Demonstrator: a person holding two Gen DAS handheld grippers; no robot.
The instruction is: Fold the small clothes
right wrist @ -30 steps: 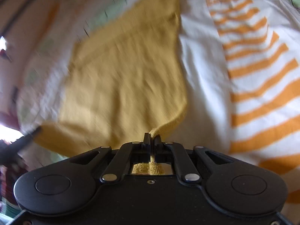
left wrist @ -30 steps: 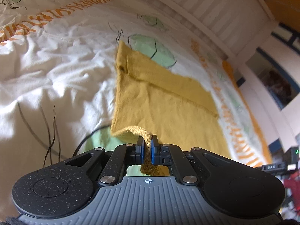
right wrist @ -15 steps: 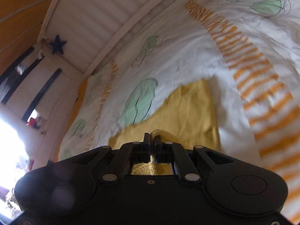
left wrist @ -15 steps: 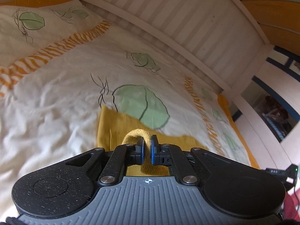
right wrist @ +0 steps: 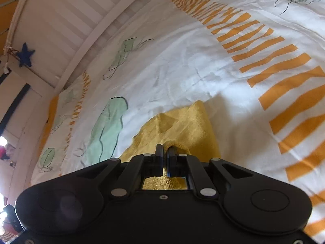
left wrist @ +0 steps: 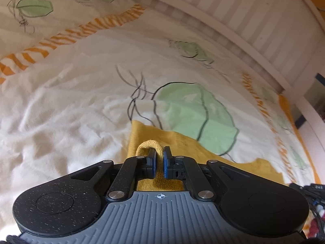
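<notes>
A small mustard-yellow knit garment [left wrist: 239, 162] lies on the bed, mostly hidden under both grippers. My left gripper [left wrist: 159, 158] is shut on a looped edge of the garment, which bulges out beside the blue pads [left wrist: 167, 162]. In the right wrist view the yellow garment [right wrist: 182, 126] spreads ahead in a rumpled peak. My right gripper [right wrist: 165, 154] is shut on another edge of it. Both grippers sit low over the cloth.
The bed cover [left wrist: 71, 111] is white with green leaf prints and orange stripes [right wrist: 284, 65]. A white slatted bed rail [left wrist: 243, 10] runs along the far side. A blue star [right wrist: 25, 53] hangs at the rail's end.
Both grippers carried their held edges forward over the garment toward its far end. Much less yellow cloth shows ahead now. Both stayed shut throughout.
</notes>
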